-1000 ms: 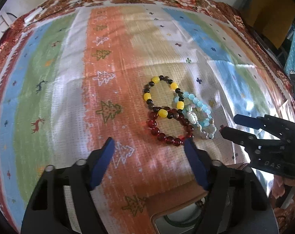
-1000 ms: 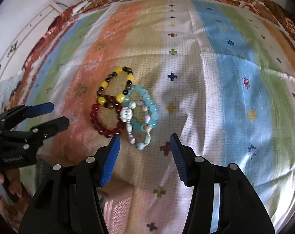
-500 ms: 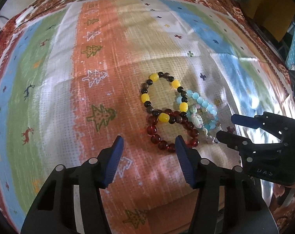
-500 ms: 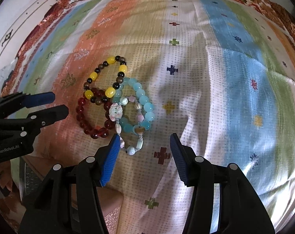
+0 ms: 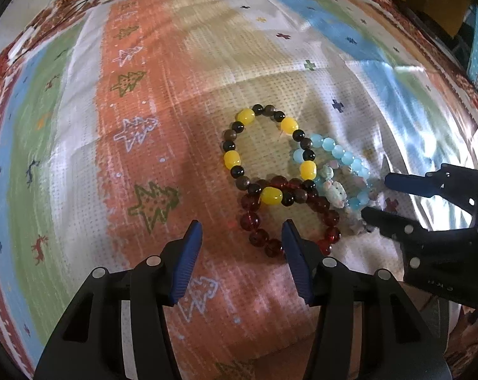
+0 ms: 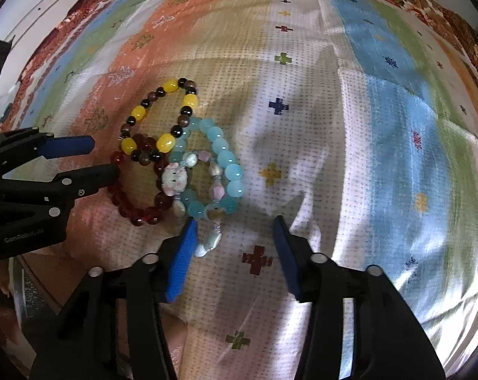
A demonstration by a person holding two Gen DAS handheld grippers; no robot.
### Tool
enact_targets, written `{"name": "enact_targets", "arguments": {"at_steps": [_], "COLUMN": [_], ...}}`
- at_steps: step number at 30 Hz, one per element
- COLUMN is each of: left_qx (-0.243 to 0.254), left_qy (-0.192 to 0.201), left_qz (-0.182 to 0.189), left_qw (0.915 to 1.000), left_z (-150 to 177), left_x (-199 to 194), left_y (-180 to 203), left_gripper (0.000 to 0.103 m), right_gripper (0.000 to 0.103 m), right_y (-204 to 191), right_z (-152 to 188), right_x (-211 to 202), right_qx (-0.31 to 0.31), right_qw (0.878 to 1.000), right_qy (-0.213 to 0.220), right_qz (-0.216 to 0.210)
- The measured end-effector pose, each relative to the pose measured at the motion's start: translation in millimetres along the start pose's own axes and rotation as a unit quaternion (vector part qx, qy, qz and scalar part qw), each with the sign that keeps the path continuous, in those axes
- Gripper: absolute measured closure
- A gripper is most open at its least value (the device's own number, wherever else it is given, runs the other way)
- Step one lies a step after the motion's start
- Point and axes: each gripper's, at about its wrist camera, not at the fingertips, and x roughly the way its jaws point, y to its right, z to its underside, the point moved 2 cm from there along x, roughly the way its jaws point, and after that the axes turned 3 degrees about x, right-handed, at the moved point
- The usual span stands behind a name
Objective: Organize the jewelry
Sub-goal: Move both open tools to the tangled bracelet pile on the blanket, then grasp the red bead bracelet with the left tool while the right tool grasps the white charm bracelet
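Dark red glass beads are forming the bracelet (image 5: 289, 215) lying lowest in the heap at the centre of the left wrist view, on a striped woven cloth (image 5: 137, 164) covering the desk. The left hand-held gripper (image 5: 241, 259) is hanging just below that red loop, its jaws closing at middling width with nothing between them yet; its right pad (image 5: 294, 262) is sitting at the loop's lower edge. The yellow-and-black bracelet (image 5: 264, 155) is overlapping the red one from above, and the pale blue bracelet (image 5: 337, 164) is lying to their right. Compared with the earlier frame, the heap is standing larger and nearer the fingers, and the jaws are narrower.

In the right wrist view, the right hand-held gripper (image 6: 234, 255) is closing too, also empty. A pearly charm bracelet (image 6: 204, 199) is trailing down from the blue ring, its lowest beads just beside the left pad (image 6: 182, 259). This strand runs up and down the frame, and the right hand is nearer it; the left hand-held gripper (image 6: 102, 156) is entering from the left edge at the red loop. Since the earlier frame the beads have drawn closer.
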Motion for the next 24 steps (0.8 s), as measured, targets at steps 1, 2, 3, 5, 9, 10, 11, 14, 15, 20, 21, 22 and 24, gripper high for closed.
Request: {"name": "enact_targets", "arguments": {"at_steps": [1,2,3,5,9,10,11,14,15,20,21,22,24], "left_qx": [0.006,0.012,0.014,0.021,0.040,0.046,0.050,0.054,0.051,0.044,0.044,0.045,0.041], "left_qy": [-0.003,-0.007,-0.010,-0.014,-0.015,-0.015,-0.016,-0.014,-0.014,-0.019,-0.019,-0.018,-0.014], "left_qz": [-0.002,-0.006,-0.007,-0.010,-0.011,-0.010,-0.007,-0.013,-0.016,-0.026,-0.025,-0.026,-0.022], "left_qw": [1.0000,0.9999,0.9998,0.9996,0.9990,0.9988,0.9986,0.9984,0.9985,0.9985,0.9985,0.9985,0.9988], "left_z": [-1,-2,-3,-4,-5,-5,-6,-4,-3,-1,0,1,3], "left_x": [2,6,8,13,14,15,15,15,15,12,11,10,5], "left_y": [2,3,4,4,6,7,5,1,-1,-7,-8,-8,-11], "left_gripper": [0.051,0.051,0.051,0.051,0.051,0.051,0.051,0.063,0.066,0.088,0.089,0.090,0.090], "right_gripper": [0.061,0.061,0.062,0.065,0.080,0.083,0.087,0.093,0.093,0.093,0.093,0.093,0.093], "right_y": [1,2,1,-1,-5,-5,-6,-9,-9,-7,-6,-6,-4], "right_z": [0,0,0,1,0,-1,-1,0,0,0,-1,-1,-2], "right_x": [0,0,0,0,3,3,4,5,5,3,2,0,-5], "right_qx": [0.003,0.005,0.004,-0.003,-0.011,-0.010,-0.011,-0.016,-0.017,-0.012,-0.011,-0.011,-0.012], "right_qw": [1.000,1.000,1.000,1.000,1.000,1.000,1.000,1.000,1.000,1.000,1.000,1.000,1.000], "right_qy": [-0.001,-0.001,-0.002,0.000,-0.002,-0.004,-0.005,-0.010,-0.010,-0.009,-0.007,-0.004,0.003], "right_qz": [0.000,-0.002,-0.002,0.003,0.003,-0.001,-0.003,-0.010,-0.011,-0.019,-0.021,-0.021,-0.023]}}
